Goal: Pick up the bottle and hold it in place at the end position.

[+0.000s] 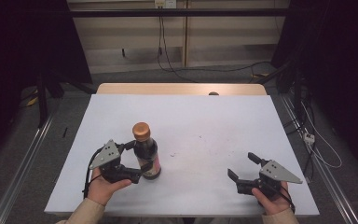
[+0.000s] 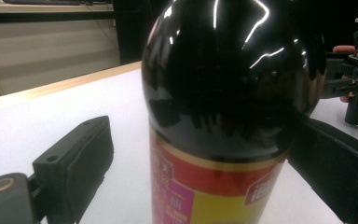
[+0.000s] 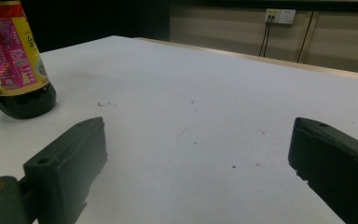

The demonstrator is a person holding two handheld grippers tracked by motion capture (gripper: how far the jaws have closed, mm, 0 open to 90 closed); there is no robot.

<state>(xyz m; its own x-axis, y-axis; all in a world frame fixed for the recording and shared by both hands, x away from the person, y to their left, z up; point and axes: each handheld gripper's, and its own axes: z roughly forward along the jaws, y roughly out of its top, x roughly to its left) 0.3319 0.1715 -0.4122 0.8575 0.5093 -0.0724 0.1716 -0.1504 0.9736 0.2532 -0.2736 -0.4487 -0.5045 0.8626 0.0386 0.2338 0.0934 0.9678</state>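
A dark sauce bottle (image 1: pixel 147 151) with a copper cap (image 1: pixel 141 131) and a red and yellow label stands upright on the white table top (image 1: pixel 205 116), left of the middle. My left gripper (image 1: pixel 137 161) reaches around its lower body from the left. In the left gripper view the bottle (image 2: pixel 223 93) stands between the jaws of my left gripper (image 2: pixel 200 130); the left pad (image 2: pixel 81 158) is clear of the glass and the right pad (image 2: pixel 335 163) sits right at its side. My right gripper (image 1: pixel 241 164) rests open and empty at the front right, far from the bottle (image 3: pixel 18 60).
The white sheet ends at a wooden table edge (image 1: pixel 182 88) at the back. Cables (image 1: pixel 168 60) trail over the floor behind, under a wall socket (image 3: pixel 280 16). A metal rail (image 1: pixel 25 158) runs along the table's left side.
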